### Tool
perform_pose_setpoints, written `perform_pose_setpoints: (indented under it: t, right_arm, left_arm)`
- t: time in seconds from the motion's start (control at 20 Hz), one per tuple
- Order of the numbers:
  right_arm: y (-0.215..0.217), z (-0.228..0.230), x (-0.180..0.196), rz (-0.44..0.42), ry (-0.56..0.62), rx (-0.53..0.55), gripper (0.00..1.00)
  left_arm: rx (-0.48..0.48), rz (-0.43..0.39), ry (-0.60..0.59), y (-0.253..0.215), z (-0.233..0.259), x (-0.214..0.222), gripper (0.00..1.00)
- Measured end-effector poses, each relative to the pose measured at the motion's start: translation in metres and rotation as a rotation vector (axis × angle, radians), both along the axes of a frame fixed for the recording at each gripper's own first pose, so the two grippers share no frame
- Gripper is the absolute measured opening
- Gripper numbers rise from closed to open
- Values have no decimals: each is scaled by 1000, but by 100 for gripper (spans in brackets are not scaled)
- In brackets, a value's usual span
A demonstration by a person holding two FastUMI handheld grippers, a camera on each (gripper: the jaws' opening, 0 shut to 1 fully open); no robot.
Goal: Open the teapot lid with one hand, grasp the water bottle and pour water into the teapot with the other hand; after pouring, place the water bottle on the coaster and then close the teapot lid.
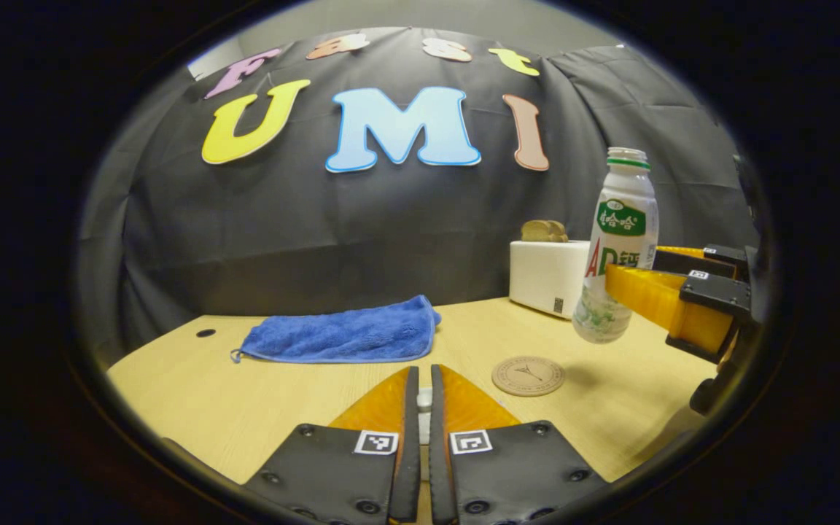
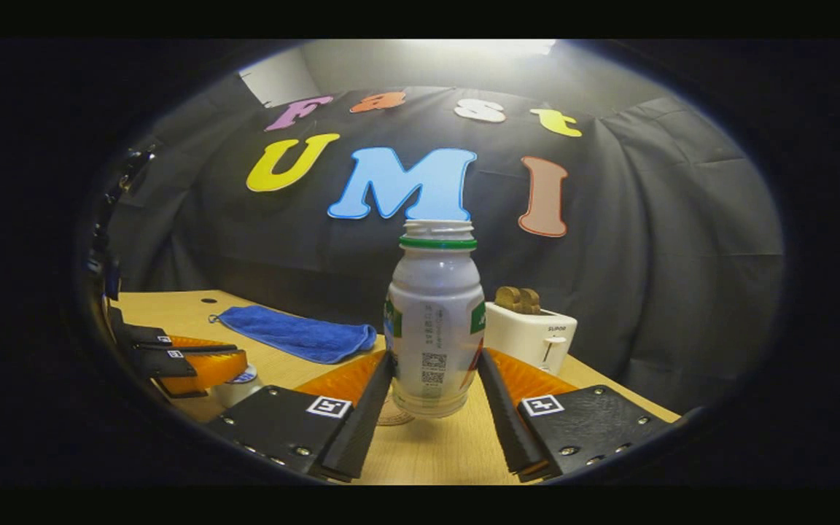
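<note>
A pale wooden table [image 1: 303,408] carries the scene, backed by the black cloth wall [image 1: 318,233] of the booth, with a grey room wall above the cloth. A small dark hole [image 1: 205,333] sits in the tabletop just left of the blue towel [image 1: 343,335], which lies crumpled near the table's back edge.

Taking the round cork coaster [image 1: 528,375] as landmark: the towel is left of it and farther back, and a white toaster [image 1: 547,275] with two slices of toast [image 1: 544,231] stands behind it against the cloth. The coaster bears a thin line emblem, too small to make out. In the right gripper view the toaster front shows a short brand word, too small to read with certainty.

The water bottle [image 2: 436,321] hangs upright above the table, just right of the coaster in the left gripper view, its base clear of the wood, cap off, a green ring at the neck. Its label has a green badge and red and green characters; its back shows fine print and a QR code.

The right gripper [image 2: 434,390] is clenched on the bottle's lower body, a finger pressing each side, level with the table.

The left gripper [image 1: 424,408] sits low over the table in front of the coaster, its fingers drawn close on a small white piece [image 1: 424,415]. Whether that is the teapot lid's knob I cannot tell. In the right gripper view a white round object [image 2: 239,385] lies beneath it.
</note>
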State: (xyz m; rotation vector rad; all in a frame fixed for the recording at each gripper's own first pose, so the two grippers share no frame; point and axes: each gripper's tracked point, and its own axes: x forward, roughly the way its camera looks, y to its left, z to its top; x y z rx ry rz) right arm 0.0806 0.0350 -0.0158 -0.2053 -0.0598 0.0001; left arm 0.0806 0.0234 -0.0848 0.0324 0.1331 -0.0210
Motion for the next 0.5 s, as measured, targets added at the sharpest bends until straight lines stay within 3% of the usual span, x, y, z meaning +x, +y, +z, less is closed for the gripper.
perform_pose_setpoints:
  t: [0.1,0.2,0.25,0.3,0.5]
  right_arm:
    - [1,-2,1,4,6,0,70]
    - [3,-3,0,10,11,1,70]
    - [3,-4,1,13,13,3,70]
    - [4,-5,1,15,15,6,70]
    - [10,-9,3,36,30,22,70]
  left_arm:
    - [2,11,-5,3,2,0,19]
    - [-4,15,-5,4,1,-1,33]
    - [-6,17,-5,4,-1,-1,26]
    - [-8,19,-5,4,0,-2,35]
    - [-26,25,-43,6,13,-6,39]
